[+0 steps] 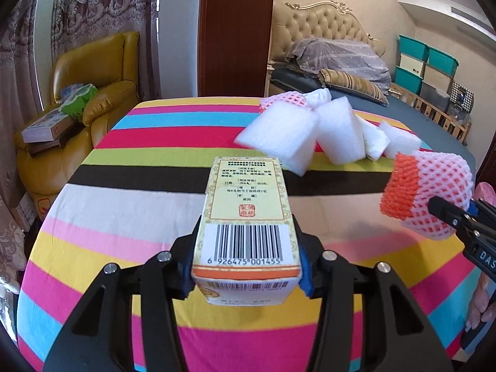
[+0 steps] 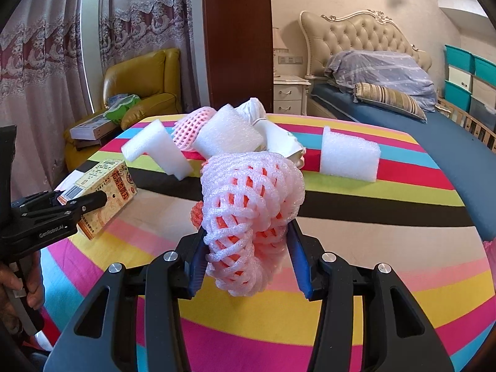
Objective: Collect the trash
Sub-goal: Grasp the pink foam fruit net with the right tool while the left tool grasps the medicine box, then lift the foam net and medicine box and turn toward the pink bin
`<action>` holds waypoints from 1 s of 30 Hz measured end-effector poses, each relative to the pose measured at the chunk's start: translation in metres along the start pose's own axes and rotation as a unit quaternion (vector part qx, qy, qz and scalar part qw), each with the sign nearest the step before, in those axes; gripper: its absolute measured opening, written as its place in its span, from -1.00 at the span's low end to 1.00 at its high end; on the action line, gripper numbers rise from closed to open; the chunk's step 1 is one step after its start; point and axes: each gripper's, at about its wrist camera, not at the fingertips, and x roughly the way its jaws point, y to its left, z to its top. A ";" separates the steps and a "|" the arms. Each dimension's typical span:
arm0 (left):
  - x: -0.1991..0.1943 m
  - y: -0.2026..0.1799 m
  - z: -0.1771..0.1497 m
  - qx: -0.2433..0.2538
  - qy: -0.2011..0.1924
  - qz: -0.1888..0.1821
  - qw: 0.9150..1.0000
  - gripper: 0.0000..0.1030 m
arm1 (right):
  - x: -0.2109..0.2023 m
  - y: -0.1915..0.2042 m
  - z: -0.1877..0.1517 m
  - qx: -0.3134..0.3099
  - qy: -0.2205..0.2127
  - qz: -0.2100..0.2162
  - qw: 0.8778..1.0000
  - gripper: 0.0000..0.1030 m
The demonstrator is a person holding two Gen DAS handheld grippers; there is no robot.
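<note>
A yellow carton with a barcode (image 1: pixel 245 204) is clamped between the blue pads of my left gripper (image 1: pixel 246 229), which is shut on its sides and holds it just over the striped tablecloth (image 1: pixel 124 217). My right gripper (image 2: pixel 248 232) is shut on a bundle of pink foam fruit net (image 2: pixel 248 186) with an orange net (image 1: pixel 400 189) inside it. The right wrist view shows the left gripper (image 2: pixel 90 200) and the carton (image 2: pixel 105 186) at the left. Behind them lie white foam blocks (image 1: pixel 279 142) (image 2: pixel 348 158), another pink net (image 2: pixel 189 127) and crumpled white packaging (image 2: pixel 254 108).
A yellow armchair (image 1: pixel 93 71) with boxes and a green pack stands beyond the table's left edge. A dark wooden column (image 1: pixel 235 31) rises behind the table. A bed (image 2: pixel 387 114), a nightstand (image 2: pixel 290 93) and stacked teal bins (image 1: pixel 424 59) are at the right.
</note>
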 end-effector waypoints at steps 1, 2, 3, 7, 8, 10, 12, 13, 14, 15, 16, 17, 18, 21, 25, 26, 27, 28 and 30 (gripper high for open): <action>-0.005 -0.001 -0.002 0.001 -0.002 -0.004 1.000 -0.06 | -0.002 0.001 -0.001 0.000 0.000 0.001 1.000 -0.12; -0.008 -0.002 -0.005 0.003 -0.005 -0.007 1.000 -0.06 | -0.004 0.001 -0.003 -0.001 0.000 0.002 1.000 -0.12; -0.013 -0.004 -0.008 0.007 -0.009 -0.010 1.000 -0.06 | -0.006 0.002 -0.004 -0.002 -0.001 0.003 1.000 -0.12; -0.030 -0.017 -0.016 0.033 -0.022 -0.021 0.999 -0.06 | -0.017 0.001 -0.009 -0.006 -0.005 0.003 1.000 -0.12; -0.033 -0.021 -0.018 0.039 -0.023 -0.028 0.999 -0.06 | -0.019 0.000 -0.010 -0.006 -0.005 0.003 1.000 -0.12; -0.036 -0.030 -0.020 0.050 -0.025 -0.038 0.998 -0.06 | -0.021 0.000 -0.012 -0.006 -0.005 0.004 1.000 -0.12; -0.038 -0.039 -0.022 0.062 -0.028 -0.044 0.997 -0.06 | -0.025 0.000 -0.015 -0.006 -0.006 0.004 1.000 -0.12; -0.039 -0.043 -0.023 0.066 -0.028 -0.048 0.996 -0.06 | -0.027 -0.001 -0.017 -0.007 -0.007 0.004 1.000 -0.12; -0.040 -0.047 -0.023 0.070 -0.029 -0.051 0.996 -0.06 | -0.029 0.000 -0.018 -0.007 -0.008 0.003 1.000 -0.12; -0.040 -0.052 -0.023 0.074 -0.031 -0.052 0.995 -0.06 | -0.031 -0.001 -0.020 -0.007 -0.009 0.002 1.000 -0.12; -0.041 -0.055 -0.023 0.078 -0.032 -0.054 0.995 -0.06 | -0.034 -0.002 -0.022 -0.008 -0.011 0.001 1.000 -0.12; -0.043 -0.057 -0.023 0.081 -0.034 -0.056 0.995 -0.06 | -0.037 -0.004 -0.024 -0.007 -0.013 0.000 1.000 -0.12; -0.044 -0.060 -0.024 0.085 -0.035 -0.058 0.994 -0.06 | -0.039 -0.006 -0.025 -0.006 -0.014 0.000 1.000 -0.12; -0.045 -0.067 -0.025 0.089 -0.036 -0.066 0.993 -0.06 | -0.046 -0.010 -0.029 -0.003 -0.016 -0.002 1.000 -0.12; -0.048 -0.076 -0.022 0.100 -0.042 -0.074 0.991 -0.06 | -0.059 -0.015 -0.033 -0.008 -0.029 -0.014 0.999 -0.12; -0.049 -0.080 -0.022 0.103 -0.045 -0.077 0.991 -0.06 | -0.061 -0.017 -0.034 -0.007 -0.031 -0.016 0.999 -0.12; -0.051 -0.083 -0.021 0.106 -0.047 -0.079 0.990 -0.06 | -0.064 -0.019 -0.034 -0.005 -0.032 -0.017 0.999 -0.12; -0.052 -0.086 -0.021 0.110 -0.049 -0.080 0.989 -0.06 | -0.066 -0.023 -0.036 -0.001 -0.033 -0.019 0.999 -0.12; -0.054 -0.095 -0.021 0.119 -0.052 -0.085 0.988 -0.06 | -0.070 -0.028 -0.038 0.004 -0.036 -0.024 0.999 -0.12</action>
